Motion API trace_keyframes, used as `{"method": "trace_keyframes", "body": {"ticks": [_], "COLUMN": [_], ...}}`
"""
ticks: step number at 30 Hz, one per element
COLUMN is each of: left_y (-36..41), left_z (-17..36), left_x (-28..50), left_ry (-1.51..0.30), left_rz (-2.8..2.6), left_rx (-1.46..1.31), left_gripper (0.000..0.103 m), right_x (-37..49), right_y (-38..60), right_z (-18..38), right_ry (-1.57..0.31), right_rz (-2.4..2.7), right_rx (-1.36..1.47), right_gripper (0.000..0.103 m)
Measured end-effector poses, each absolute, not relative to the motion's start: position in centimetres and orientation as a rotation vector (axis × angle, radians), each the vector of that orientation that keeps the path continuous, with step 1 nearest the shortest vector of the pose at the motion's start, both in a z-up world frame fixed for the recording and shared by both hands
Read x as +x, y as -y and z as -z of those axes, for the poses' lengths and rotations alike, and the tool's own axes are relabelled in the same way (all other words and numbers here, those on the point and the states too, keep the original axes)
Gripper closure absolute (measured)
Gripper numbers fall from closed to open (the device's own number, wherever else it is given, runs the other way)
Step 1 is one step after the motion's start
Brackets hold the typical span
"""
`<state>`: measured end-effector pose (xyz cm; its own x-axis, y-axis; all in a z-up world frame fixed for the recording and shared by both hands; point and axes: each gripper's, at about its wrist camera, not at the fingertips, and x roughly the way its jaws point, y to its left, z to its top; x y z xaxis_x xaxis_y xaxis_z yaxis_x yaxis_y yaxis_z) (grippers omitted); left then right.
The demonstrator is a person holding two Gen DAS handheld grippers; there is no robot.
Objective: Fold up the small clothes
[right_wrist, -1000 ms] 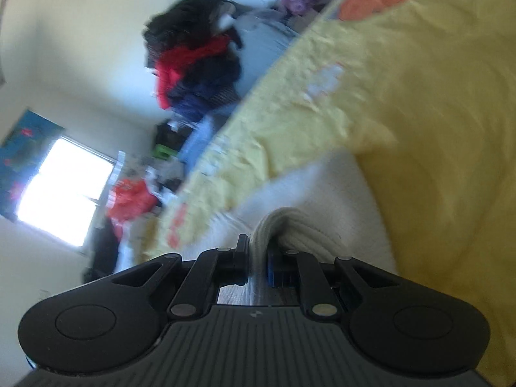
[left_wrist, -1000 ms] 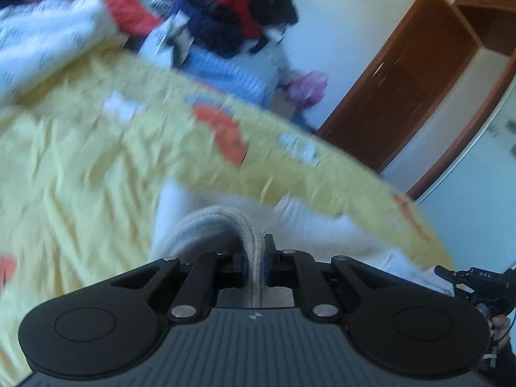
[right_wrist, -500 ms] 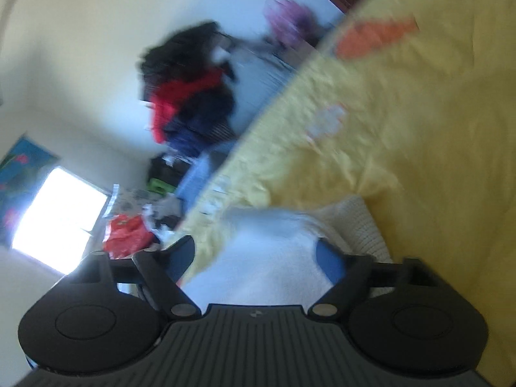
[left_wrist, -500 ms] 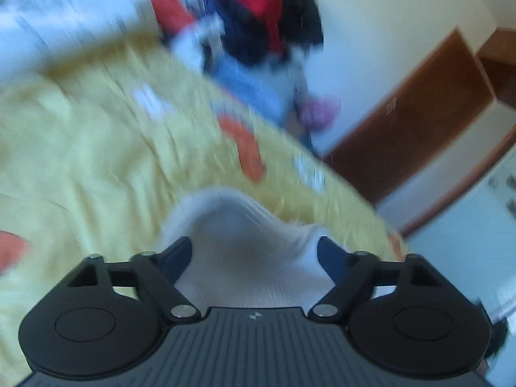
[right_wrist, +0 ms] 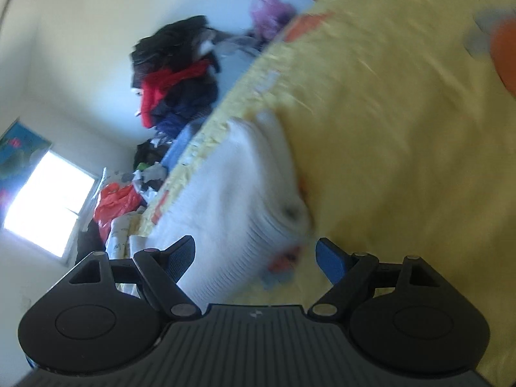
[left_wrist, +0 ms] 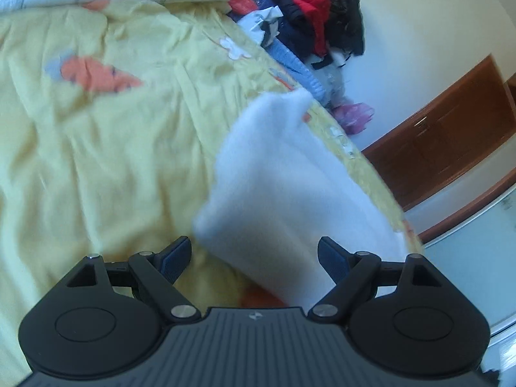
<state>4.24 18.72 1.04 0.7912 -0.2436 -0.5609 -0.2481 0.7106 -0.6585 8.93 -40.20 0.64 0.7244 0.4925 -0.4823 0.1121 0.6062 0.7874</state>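
**A:** What do the two wrist cameras show?

**B:** A white knitted garment [left_wrist: 290,187] lying on a yellow bedspread [left_wrist: 96,148] printed with orange shapes. The left gripper [left_wrist: 254,258] has its two blue-padded fingers spread wide. The cloth's near end sits between them, but neither pad presses on it. The right gripper [right_wrist: 256,256] is spread just as wide, with the ribbed white knit [right_wrist: 238,193] reaching in beside its left finger, free of both pads. Both pairs of jaws have just been opening, so nothing is gripped.

**A:** Where on the bed is the garment?

**B:** Near the far edge, in front of a heap of dark and red clothes [left_wrist: 309,16] stacked against the wall. Both views are smeared, so I cannot tell whether the piece lies flat or doubled over; it seems bunched toward one end.

**A:** How should the step be done well?

**B:** It looks like the moment after setting the cloth down. I would draw both grippers straight back so no finger snags the knit, check that the edges line up, then pinch two corners of one end and carry them evenly across.
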Motion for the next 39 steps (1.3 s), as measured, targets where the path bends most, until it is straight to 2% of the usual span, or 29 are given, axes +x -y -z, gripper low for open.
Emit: {"method": "trace_keyframes", "body": {"ticks": [6,9,10,11,12,13,14,16,19,23,26,29,32,33,35,36,38,39], "left_y": [-17.3,-17.8,-18.0,-18.3,-18.4,-18.5,-18.5,-18.4,-18.5,-18.1,-18.1,-18.7,-19.0,-19.3,-20.0,-20.6,-22.2,-22.8], "left_z": [-0.9,-0.8,-0.8,-0.7,-0.5,-0.4,-0.6,-1.4,-3.7,-7.2,-7.8,-5.0,-0.7,-0.3,-1.4,-2.5,-5.3,-6.5], "left_x": [6.9,8.0,8.1,8.3,8.6,8.8,8.8,8.8,7.7,4.2,-1.1,-5.5,-7.6,-8.2,-8.5,-8.6,-9.4,-9.7], "left_ry": [-0.645,-0.636,-0.635,-0.647,-0.669,-0.674,-0.682,-0.695,-0.653,-0.620,-0.636,-0.724,-0.833,-0.803,-0.821,-0.824,-0.732,-0.679], "left_rz": [-0.080,-0.147,-0.165,-0.191,-0.200,-0.195,-0.193,-0.177,-0.109,0.005,0.083,0.088,0.068,0.094,0.093,0.088,0.066,0.041], "left_rx": [-0.809,-0.853,-0.869,-0.871,-0.864,-0.862,-0.855,-0.819,-0.818,-0.767,-0.725,-0.724,-0.763,-0.770,-0.732,-0.698,-0.620,-0.585], "left_gripper": [0.016,0.026,0.040,0.052,0.067,0.069,0.071,0.076,0.078,0.078,0.078,0.078,0.072,0.068,0.062,0.054,0.043,0.030], "right_x": [11.0,12.4,12.7,13.1,13.4,13.7,14.1,14.3,13.9,11.4,7.5,2.4,-1.5,-2.2,-3.2,-3.4,-3.4,-3.4], "right_y": [37.7,36.2,35.8,35.5,35.1,34.6,34.1,33.8,34.5,35.3,36.6,38.8,39.9,39.9,40.9,41.4,43.1,43.9], "right_z": [0.7,1.1,1.1,1.2,1.3,1.3,1.4,1.4,0.2,-2.9,-4.6,-3.7,-0.2,0.8,1.4,0.9,-1.2,-2.4], "right_ry": [-0.724,-0.697,-0.682,-0.666,-0.660,-0.671,-0.690,-0.690,-0.650,-0.601,-0.602,-0.659,-0.782,-0.812,-0.809,-0.803,-0.762,-0.704], "right_rz": [-0.224,-0.175,-0.146,-0.118,-0.094,-0.078,-0.062,-0.063,-0.103,-0.210,-0.288,-0.304,-0.228,-0.208,-0.182,-0.169,-0.132,-0.112], "right_rx": [0.954,0.967,0.972,0.986,0.993,0.974,0.936,0.921,0.952,0.949,0.938,0.951,0.919,0.915,0.952,0.952,0.908,0.872], "right_gripper": [0.022,0.024,0.027,0.030,0.042,0.070,0.077,0.078,0.079,0.079,0.079,0.079,0.075,0.065,0.059,0.052,0.045,0.041]}}
